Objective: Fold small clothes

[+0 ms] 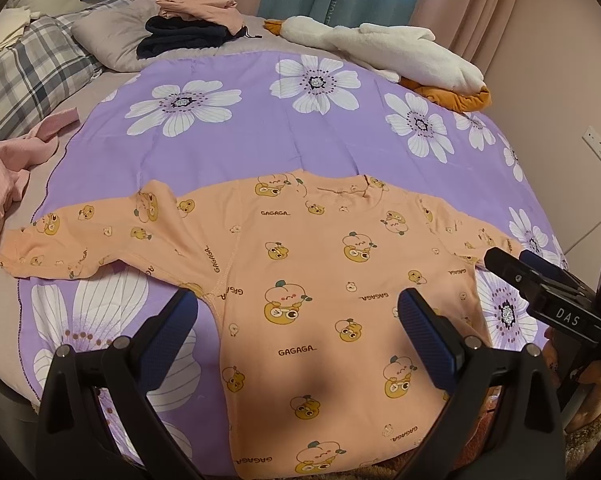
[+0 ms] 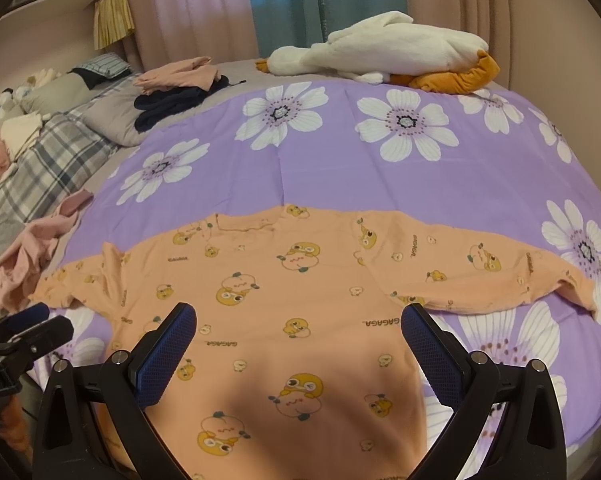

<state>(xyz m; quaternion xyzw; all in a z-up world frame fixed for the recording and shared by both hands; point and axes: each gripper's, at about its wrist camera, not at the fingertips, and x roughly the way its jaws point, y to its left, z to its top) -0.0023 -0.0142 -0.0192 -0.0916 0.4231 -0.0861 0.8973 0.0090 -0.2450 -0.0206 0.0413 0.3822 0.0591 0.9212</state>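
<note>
Your left gripper (image 1: 296,312) hangs with its fingers spread wide and empty over the lower body of the peach shirt (image 1: 300,280). Your right gripper (image 2: 298,328) is likewise wide open, holding nothing, above the same shirt (image 2: 284,280).

The shirt lies flat ahead of and beneath both pairs of fingers, neckline away from you and hem towards you, on a purple flowered sheet (image 1: 260,140). Its long axis, sleeve tip to sleeve tip, runs crosswise to the fingers. The left sleeve (image 1: 72,240) stretches out beyond your left gripper's left finger (image 1: 168,332); the right sleeve (image 2: 520,272) stretches beyond your right gripper's right finger (image 2: 432,356). Each gripper is thus the nearer one to the sleeve on its own side, and a first fold inward would probably start there.

The cloth looks like thin, soft knit, printed with cartoon ducks and lettering, with stitched seams at the armholes. It lies mostly smooth, with slight rumpling at the left shoulder and cuffs. It should pinch easily but drag and wrinkle if pulled across the sheet.

Beyond the fingertips lie a white plush goose (image 1: 380,52), a folded stack of clothes (image 1: 192,24), and a crumpled pink garment (image 1: 12,176) far to the left.
</note>
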